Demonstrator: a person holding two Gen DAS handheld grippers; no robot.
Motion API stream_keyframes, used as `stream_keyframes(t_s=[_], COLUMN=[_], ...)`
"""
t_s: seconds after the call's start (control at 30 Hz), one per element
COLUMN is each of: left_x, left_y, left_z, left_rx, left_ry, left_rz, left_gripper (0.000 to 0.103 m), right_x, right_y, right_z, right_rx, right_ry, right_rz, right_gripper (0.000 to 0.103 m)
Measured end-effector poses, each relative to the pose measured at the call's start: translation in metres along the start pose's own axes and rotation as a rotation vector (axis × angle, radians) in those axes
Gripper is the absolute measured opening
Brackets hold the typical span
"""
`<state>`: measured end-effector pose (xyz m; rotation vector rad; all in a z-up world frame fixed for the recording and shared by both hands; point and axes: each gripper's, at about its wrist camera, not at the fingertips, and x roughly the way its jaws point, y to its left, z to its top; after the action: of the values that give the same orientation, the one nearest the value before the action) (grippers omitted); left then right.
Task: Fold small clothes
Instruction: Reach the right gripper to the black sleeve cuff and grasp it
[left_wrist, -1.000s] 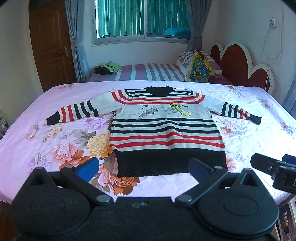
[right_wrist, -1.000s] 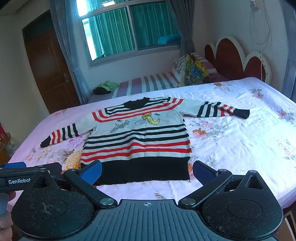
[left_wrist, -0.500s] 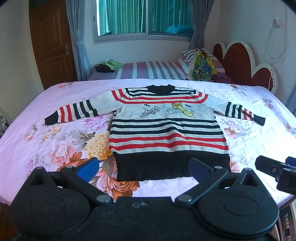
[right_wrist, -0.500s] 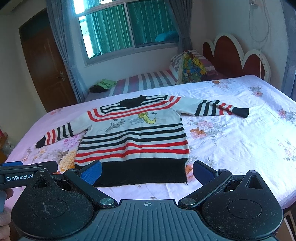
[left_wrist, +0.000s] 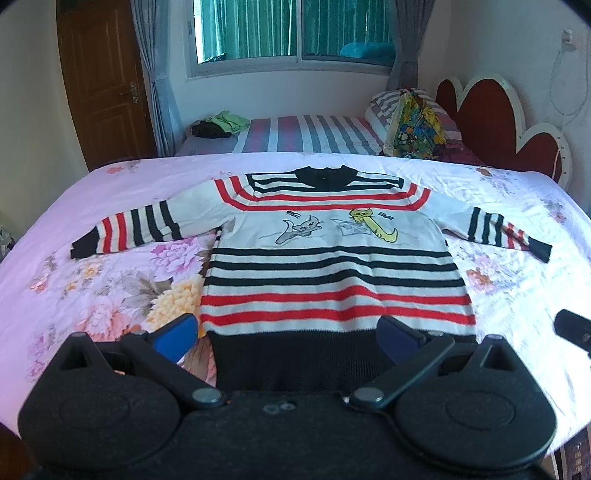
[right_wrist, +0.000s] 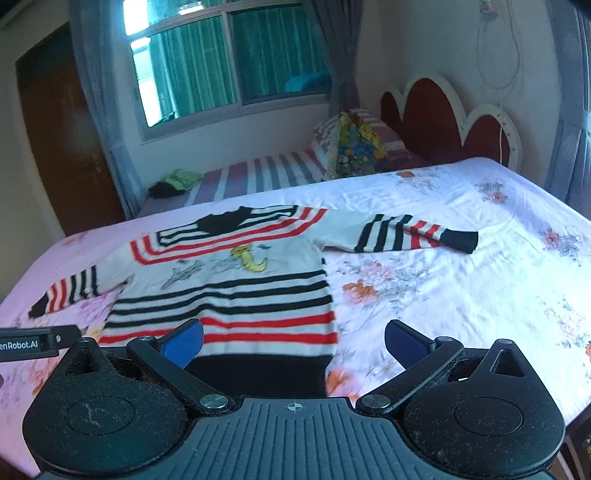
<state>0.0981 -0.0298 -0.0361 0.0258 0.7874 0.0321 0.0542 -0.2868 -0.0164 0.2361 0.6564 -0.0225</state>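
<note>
Striped knitted child's sweater (left_wrist: 332, 280), white with red and black bands, black hem, two cat motifs: flat, face up, sleeves spread, on pink floral bedsheet (left_wrist: 110, 280). Left hand-held gripper (left_wrist: 286, 334), blue pads, jaws apart, empty, over hem. Right hand-held gripper (right_wrist: 293, 341), jaws apart, empty, near hem's right corner. Advice: pinch each sleeve cuff (right_wrist: 458, 240) cleanly, fold inward without dragging the body.

Home bedroom, two beds (left_wrist: 110, 206), headboard (left_wrist: 495, 122), curtained window (left_wrist: 295, 33)
</note>
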Motion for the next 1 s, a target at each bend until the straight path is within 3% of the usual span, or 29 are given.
stream_keyframes(t_s=[0.33, 0.67, 0.77, 1.0], left_x=[0.078, 0.157, 0.177, 0.217], left_y=[-0.026, -0.06, -0.069, -0.079], left_z=[0.037, 0.067, 0.075, 0.09], left_rx=[-0.023, -0.016, -0.011, -0.025], left_ry=[0.036, 0.077, 0.098, 0.12], left_rz=[-0.003, 0.02, 0.033, 0.065], left_gripper=[0.102, 0.101, 0.101, 0.097], right_x=[0.075, 0.173, 0.204, 0.268], right_y=[-0.065, -0.154, -0.182, -0.24], right_z=[0.043, 0.074, 0.083, 0.093], right_rx=[0.063, 0.153, 0.205, 0.337], right_ry=[0.007, 0.075, 0.121, 0.189], right_rz=[-0.044, -0.124, -0.134, -0.14], right_gripper=[0.103, 0.102, 0.062, 0.062])
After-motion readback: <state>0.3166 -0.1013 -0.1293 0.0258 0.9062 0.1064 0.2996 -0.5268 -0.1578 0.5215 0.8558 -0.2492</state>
